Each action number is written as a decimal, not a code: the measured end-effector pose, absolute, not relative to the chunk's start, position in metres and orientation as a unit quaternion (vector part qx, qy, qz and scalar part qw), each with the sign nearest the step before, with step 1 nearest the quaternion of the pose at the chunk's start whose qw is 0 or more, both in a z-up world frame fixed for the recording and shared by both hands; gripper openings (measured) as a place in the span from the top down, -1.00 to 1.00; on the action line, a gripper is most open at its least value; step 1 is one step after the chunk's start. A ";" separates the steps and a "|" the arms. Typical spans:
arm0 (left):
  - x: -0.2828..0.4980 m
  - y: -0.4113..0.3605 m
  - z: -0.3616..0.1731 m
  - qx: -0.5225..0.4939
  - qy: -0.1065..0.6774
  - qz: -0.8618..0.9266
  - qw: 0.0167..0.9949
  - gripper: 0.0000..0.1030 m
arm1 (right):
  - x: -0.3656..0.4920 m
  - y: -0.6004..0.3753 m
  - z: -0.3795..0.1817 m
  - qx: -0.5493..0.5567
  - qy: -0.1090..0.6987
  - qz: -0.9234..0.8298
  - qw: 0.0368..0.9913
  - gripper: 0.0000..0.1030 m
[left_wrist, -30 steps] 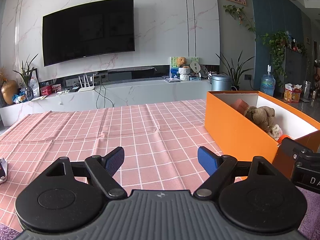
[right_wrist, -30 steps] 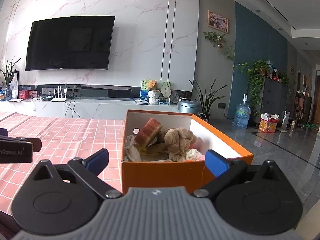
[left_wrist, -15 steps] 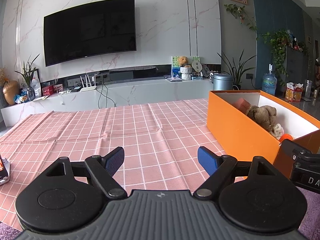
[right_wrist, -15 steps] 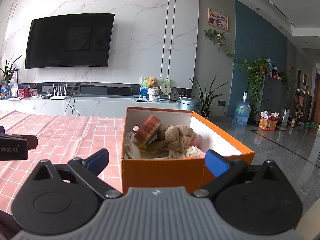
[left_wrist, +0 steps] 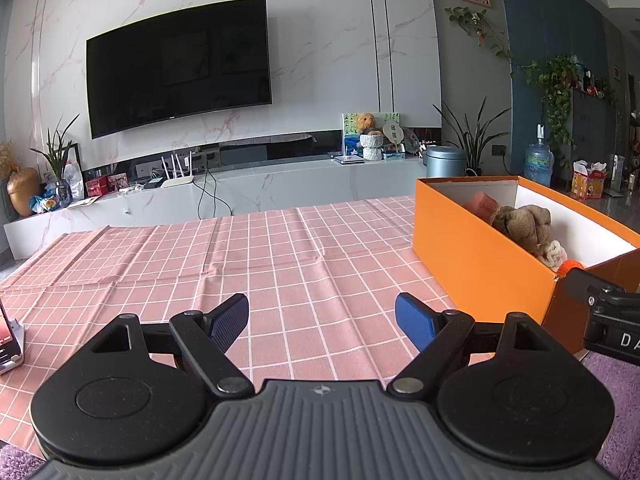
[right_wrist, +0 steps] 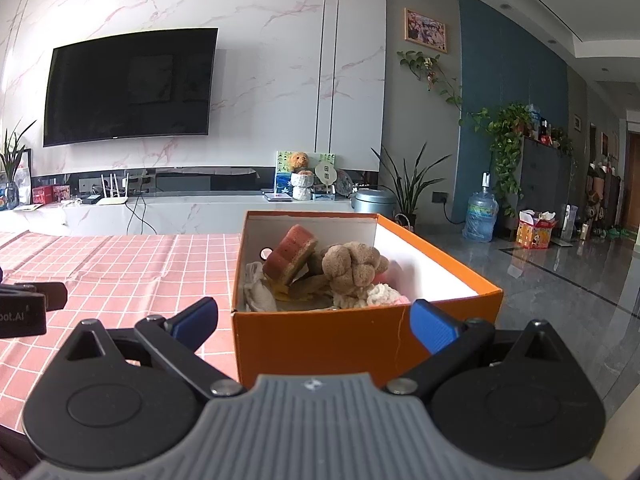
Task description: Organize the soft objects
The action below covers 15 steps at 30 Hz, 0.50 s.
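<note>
A pink checked tablecloth (left_wrist: 280, 264) covers the table, and the orange box (right_wrist: 320, 344) stands on its right-hand part, open at the top. Everything soft is gathered inside the box: a knobbly brown plush toy (right_wrist: 354, 266) in the middle, a reddish sponge block (right_wrist: 290, 254) leaning against its left side, a pale cloth (right_wrist: 256, 294) slumped in the box's near left corner, and a small white knitted piece (right_wrist: 382, 294) by the near wall. The right gripper (right_wrist: 314, 322) hovers just in front of the box's near wall, its blue pads spread wide and holding nothing. To the left of the box, the left gripper (left_wrist: 322, 318) hangs over bare cloth, likewise wide open and empty. Far left of the box, a phone (left_wrist: 8, 340) sits propped at the cloth's edge.
</note>
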State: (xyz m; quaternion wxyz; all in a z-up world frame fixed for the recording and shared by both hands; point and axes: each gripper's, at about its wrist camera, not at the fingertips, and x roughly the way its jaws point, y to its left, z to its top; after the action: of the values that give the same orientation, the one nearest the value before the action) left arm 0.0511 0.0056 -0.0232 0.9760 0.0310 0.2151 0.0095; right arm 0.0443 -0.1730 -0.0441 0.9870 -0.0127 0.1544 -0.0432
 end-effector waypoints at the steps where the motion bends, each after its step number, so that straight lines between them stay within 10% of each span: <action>1: 0.051 0.006 -0.023 0.032 0.215 0.009 0.976 -0.89 | 0.044 -0.173 -0.044 -0.011 0.154 -0.044 0.987 -0.95; 15: 0.050 0.010 -0.023 0.035 0.212 0.011 0.977 -0.89 | 0.045 -0.179 -0.045 -0.002 0.155 -0.045 0.987 -0.95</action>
State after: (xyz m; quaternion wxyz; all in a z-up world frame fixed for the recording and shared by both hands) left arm 0.0503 0.0096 -0.0232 0.9767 0.0351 0.2117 0.0109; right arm 0.0454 -0.1785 -0.0446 0.9868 -0.0022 0.1552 -0.0451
